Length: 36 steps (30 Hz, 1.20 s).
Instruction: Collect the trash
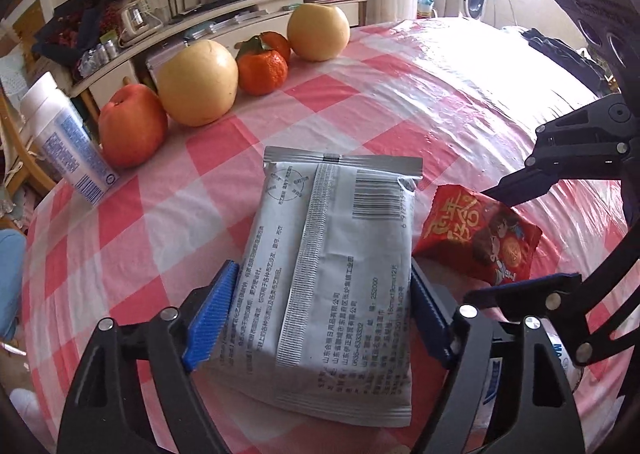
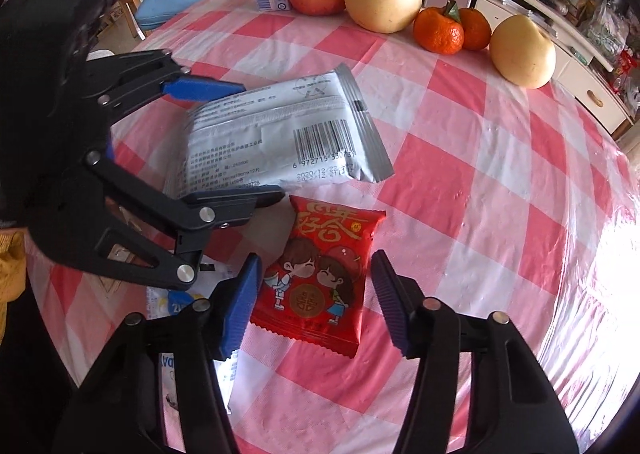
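Note:
A grey-white foil packet (image 1: 332, 266) with a barcode lies on the pink checked tablecloth (image 1: 360, 101). My left gripper (image 1: 322, 294) is shut on the packet, its blue pads pressed against the two long sides. The packet also shows in the right wrist view (image 2: 280, 137), with the left gripper (image 2: 256, 141) around it. A small red snack packet (image 2: 316, 278) with cartoon figures lies flat just right of the grey one; it also shows in the left wrist view (image 1: 480, 238). My right gripper (image 2: 316, 286) is open, its fingers astride the red packet without touching it.
At the table's far edge stand an apple (image 1: 132, 125), two pears (image 1: 196, 81), mandarins (image 1: 262, 69) and a white-blue bottle (image 1: 68, 137). A white-blue wrapper (image 2: 192, 334) lies under the right gripper. Shelves and cabinets stand behind the table.

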{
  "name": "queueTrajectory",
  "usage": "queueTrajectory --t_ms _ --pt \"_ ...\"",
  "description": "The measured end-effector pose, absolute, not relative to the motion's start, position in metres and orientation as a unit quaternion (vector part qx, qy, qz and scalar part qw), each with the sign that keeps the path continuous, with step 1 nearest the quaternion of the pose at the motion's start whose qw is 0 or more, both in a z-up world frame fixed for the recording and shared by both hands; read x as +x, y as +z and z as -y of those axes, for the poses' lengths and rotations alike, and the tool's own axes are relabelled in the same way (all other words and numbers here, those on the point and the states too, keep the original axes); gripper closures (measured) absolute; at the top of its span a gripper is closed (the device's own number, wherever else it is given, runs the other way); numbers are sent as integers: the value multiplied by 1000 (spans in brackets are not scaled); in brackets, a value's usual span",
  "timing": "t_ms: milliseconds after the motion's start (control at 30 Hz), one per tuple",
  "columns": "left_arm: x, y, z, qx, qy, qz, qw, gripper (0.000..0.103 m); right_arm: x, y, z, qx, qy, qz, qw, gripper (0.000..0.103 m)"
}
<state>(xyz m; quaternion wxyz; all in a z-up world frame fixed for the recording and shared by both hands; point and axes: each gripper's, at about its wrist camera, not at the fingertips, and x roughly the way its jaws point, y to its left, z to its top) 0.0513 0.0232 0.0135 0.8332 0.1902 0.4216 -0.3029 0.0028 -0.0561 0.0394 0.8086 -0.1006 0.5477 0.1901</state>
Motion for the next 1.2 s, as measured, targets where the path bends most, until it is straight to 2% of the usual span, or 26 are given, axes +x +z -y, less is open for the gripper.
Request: queueTrajectory --t_ms 33,367,1200 --pt "50 14 -25 189 -300 -422 834 23 4 40 55 -103 187 -546 810 55" --pt "33 30 -54 136 -271 -411 860 25 0 39 37 -129 196 -536 811 59" --pt "-24 62 -160 -6 -139 -402 905 25 -11 71 12 -143 189 -488 840 61"
